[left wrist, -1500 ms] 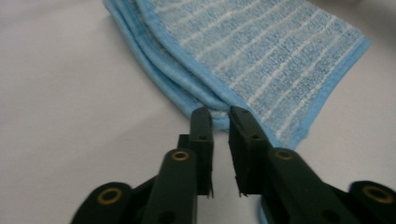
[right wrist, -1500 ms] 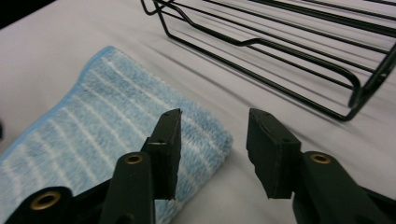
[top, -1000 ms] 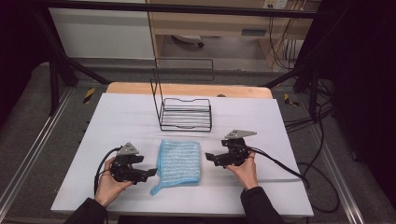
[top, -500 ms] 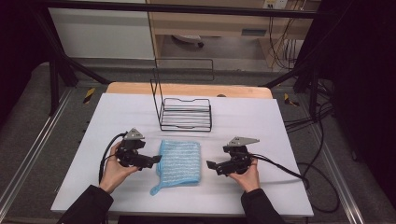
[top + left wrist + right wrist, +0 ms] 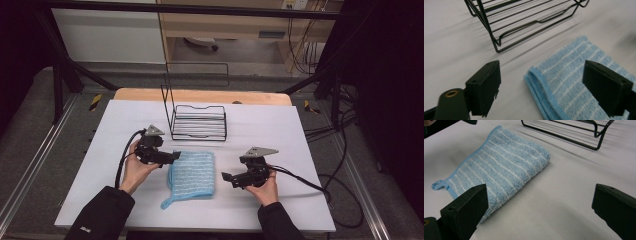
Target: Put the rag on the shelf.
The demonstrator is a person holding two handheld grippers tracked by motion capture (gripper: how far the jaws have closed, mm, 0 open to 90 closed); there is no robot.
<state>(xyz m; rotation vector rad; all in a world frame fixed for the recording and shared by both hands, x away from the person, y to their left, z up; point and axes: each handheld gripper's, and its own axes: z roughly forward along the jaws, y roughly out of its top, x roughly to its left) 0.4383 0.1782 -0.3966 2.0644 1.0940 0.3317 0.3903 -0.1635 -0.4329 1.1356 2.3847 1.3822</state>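
Note:
A folded light-blue towel [image 5: 192, 174] with white stripes lies flat on the white table [image 5: 280, 135], its hemmed edges toward the left [image 5: 564, 85] and its rounded fold toward the right [image 5: 506, 162]. My left gripper [image 5: 172, 157] is open at the towel's upper left corner, its jaws straddling that corner [image 5: 541, 92] just above the table. On the other side, my right gripper [image 5: 227, 178] hangs open a little to the right of the towel's lower right corner, with bare table between its jaws [image 5: 541, 212]. Neither holds anything.
A black wire rack [image 5: 198, 121] stands just behind the towel, with a tall wire frame at its left end. It lies close ahead of the left gripper [image 5: 524, 20]. Cables trail from both grippers. The table's front edge is near the person's sleeves.
The left gripper moved forward and right, up to the towel's upper left corner. The right gripper slid back toward the person and down to the towel's lower right corner. The towel stayed put.

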